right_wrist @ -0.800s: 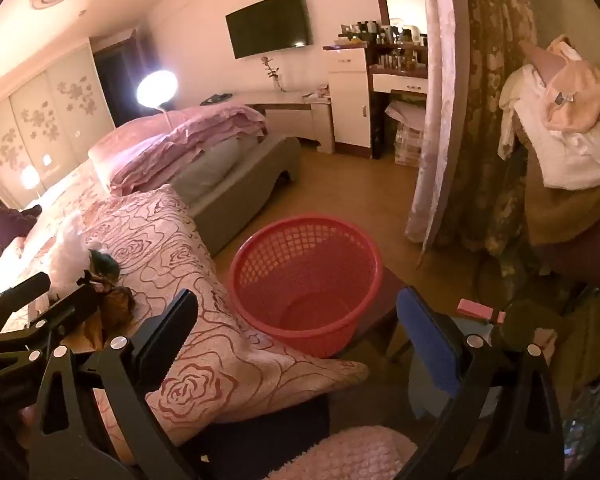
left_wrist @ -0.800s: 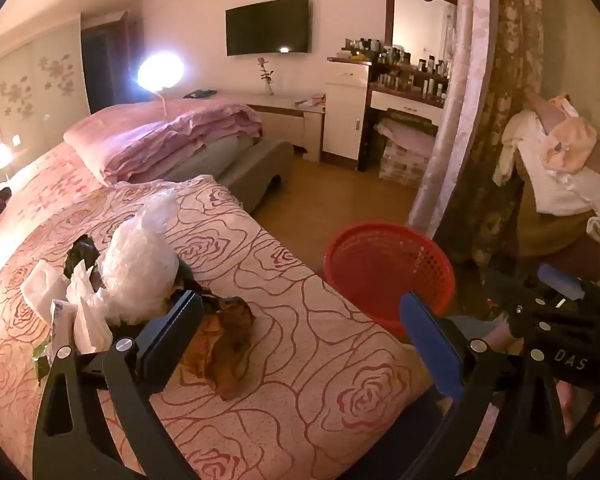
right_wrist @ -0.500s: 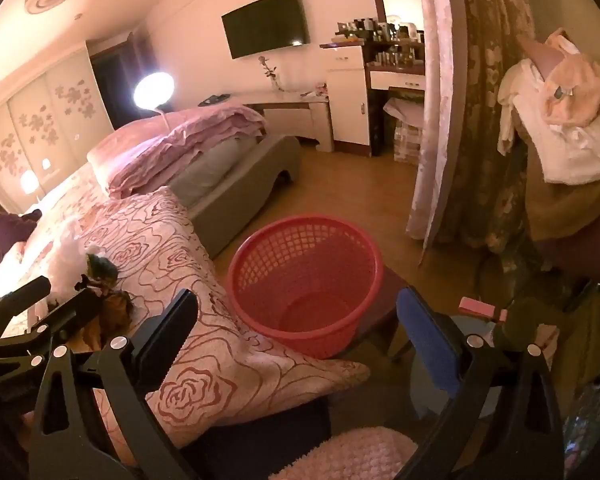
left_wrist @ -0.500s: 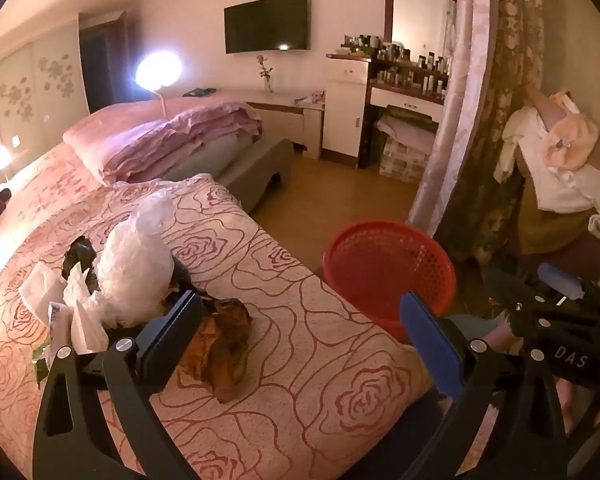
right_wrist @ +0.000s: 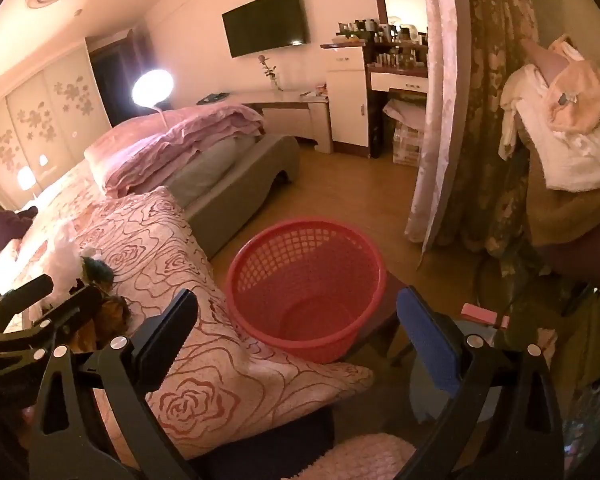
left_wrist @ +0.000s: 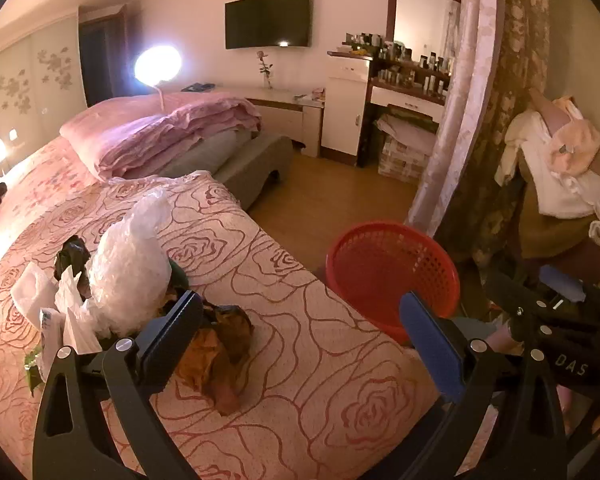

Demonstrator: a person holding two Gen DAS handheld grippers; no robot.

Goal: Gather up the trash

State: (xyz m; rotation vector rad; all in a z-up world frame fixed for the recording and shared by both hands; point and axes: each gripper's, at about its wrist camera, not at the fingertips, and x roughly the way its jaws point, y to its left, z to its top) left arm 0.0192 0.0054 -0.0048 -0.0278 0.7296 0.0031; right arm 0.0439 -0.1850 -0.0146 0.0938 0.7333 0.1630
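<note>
A heap of trash lies on the rose-patterned bedspread point(left_wrist: 300, 380): a crumpled clear plastic bag point(left_wrist: 130, 264), white tissues point(left_wrist: 36, 292), a black scrap point(left_wrist: 72, 252) and a brown crumpled wrapper point(left_wrist: 220, 352). My left gripper point(left_wrist: 300, 320) hangs open above the bed, its left finger beside the brown wrapper, nothing between its jaws. A red mesh basket point(right_wrist: 304, 280) stands empty on the floor by the bed corner, also in the left wrist view point(left_wrist: 392, 272). My right gripper point(right_wrist: 296, 316) is open over the basket and holds nothing. The left gripper's fingers point(right_wrist: 40, 312) show at the right view's left edge.
Folded pink quilts point(left_wrist: 160, 132) sit further up the bed. A flowered curtain point(left_wrist: 480, 120) and a chair draped with clothes point(left_wrist: 556, 184) stand right of the basket. Wooden floor point(left_wrist: 332, 200) runs to a dresser point(left_wrist: 348, 108) and wall TV point(left_wrist: 268, 20).
Both views have shifted only slightly; the scene sits a little lower in the right wrist view. Nothing was taken hold of or moved.
</note>
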